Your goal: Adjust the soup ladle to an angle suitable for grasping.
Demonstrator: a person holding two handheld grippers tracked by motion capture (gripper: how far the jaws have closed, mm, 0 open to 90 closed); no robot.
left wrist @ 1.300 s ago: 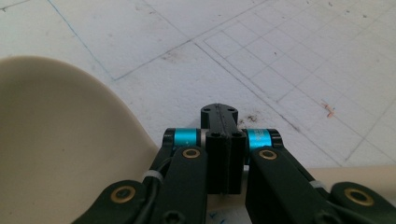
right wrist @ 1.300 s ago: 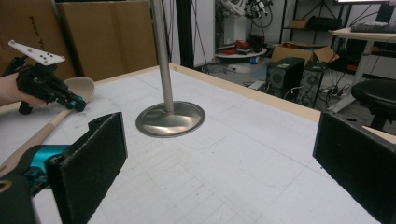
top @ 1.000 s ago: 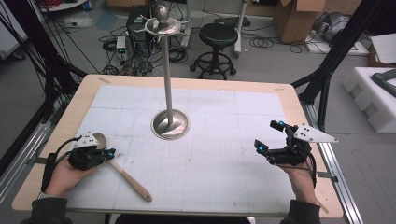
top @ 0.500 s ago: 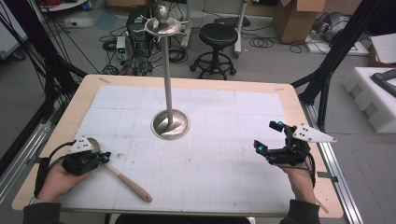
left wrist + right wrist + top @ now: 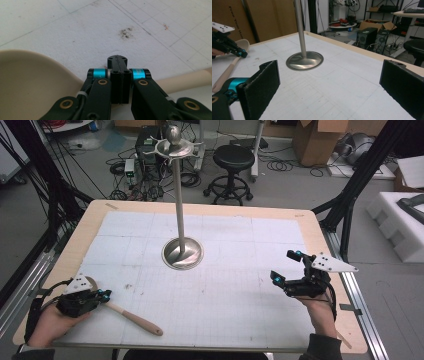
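Note:
A wooden spoon [image 5: 131, 317] lies on the white mat at the near left, bowl to the left, handle pointing toward the near edge. My left gripper [image 5: 104, 294] hovers just over the spoon's neck, jaws pressed together with nothing between them. In the left gripper view the shut left gripper [image 5: 117, 60] sits between the spoon's bowl [image 5: 30, 82] and handle [image 5: 190, 76]. My right gripper [image 5: 282, 266] rests at the near right, open and empty, facing the metal stand [image 5: 182, 254]. In the right gripper view the right gripper [image 5: 332, 85] frames the stand's base [image 5: 304, 60], with the left gripper [image 5: 242, 53] and spoon [image 5: 227, 72] at the far left.
The stand's tall pole ends in a small dish with arms [image 5: 172, 145]. The white gridded mat [image 5: 225, 295] covers the wooden table [image 5: 310, 227]. A black stool [image 5: 230, 157], cables and cardboard boxes lie beyond the far edge. White foam blocks [image 5: 400, 225] sit to the right.
My left hand and its shut gripper slid left and toward the near edge along the spoon. The spoon's handle end stayed put. The right gripper did not move.

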